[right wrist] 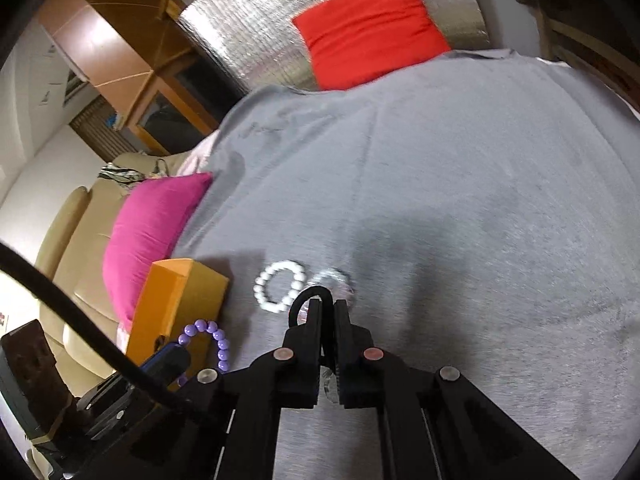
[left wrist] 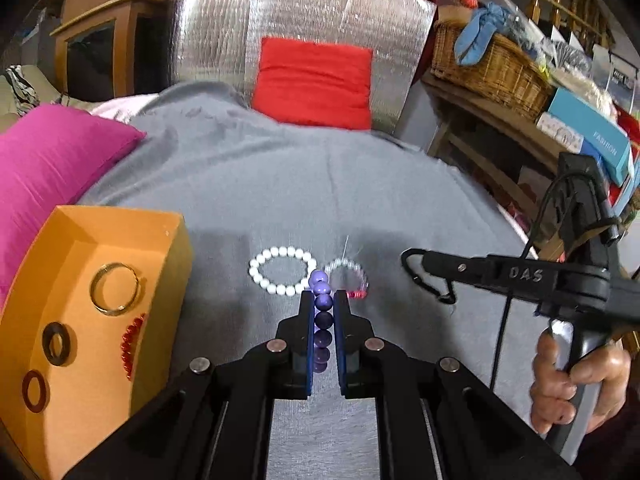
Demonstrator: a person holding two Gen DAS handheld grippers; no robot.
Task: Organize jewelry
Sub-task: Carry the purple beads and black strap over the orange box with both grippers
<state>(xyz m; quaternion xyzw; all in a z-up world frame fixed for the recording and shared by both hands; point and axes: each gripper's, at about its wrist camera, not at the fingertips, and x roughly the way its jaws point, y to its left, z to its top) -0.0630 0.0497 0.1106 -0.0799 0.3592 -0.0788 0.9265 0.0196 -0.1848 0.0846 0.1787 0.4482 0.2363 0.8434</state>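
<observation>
My left gripper (left wrist: 323, 298) is shut on a purple bead bracelet (left wrist: 322, 320), held above the grey cloth; the bracelet also shows in the right wrist view (right wrist: 216, 340). My right gripper (right wrist: 326, 304) is shut on a thin black ring (right wrist: 298, 306); it also shows in the left wrist view (left wrist: 424, 256). A white bead bracelet (left wrist: 280, 270) (right wrist: 278, 290) and a clear bead bracelet (left wrist: 346, 278) (right wrist: 338, 280) lie side by side on the cloth. The orange box (left wrist: 172, 240) (right wrist: 176, 292) at left holds a gold bangle (left wrist: 115, 288), a red bead bracelet (left wrist: 130, 344) and two dark rings.
The grey cloth (left wrist: 280, 184) covers a bed. A pink cushion (left wrist: 48, 164) lies behind the box, a red cushion (left wrist: 316, 80) at the far end. Shelves with a wicker basket (left wrist: 488, 64) and boxes stand at right. A beige sofa (right wrist: 68, 240) is at left.
</observation>
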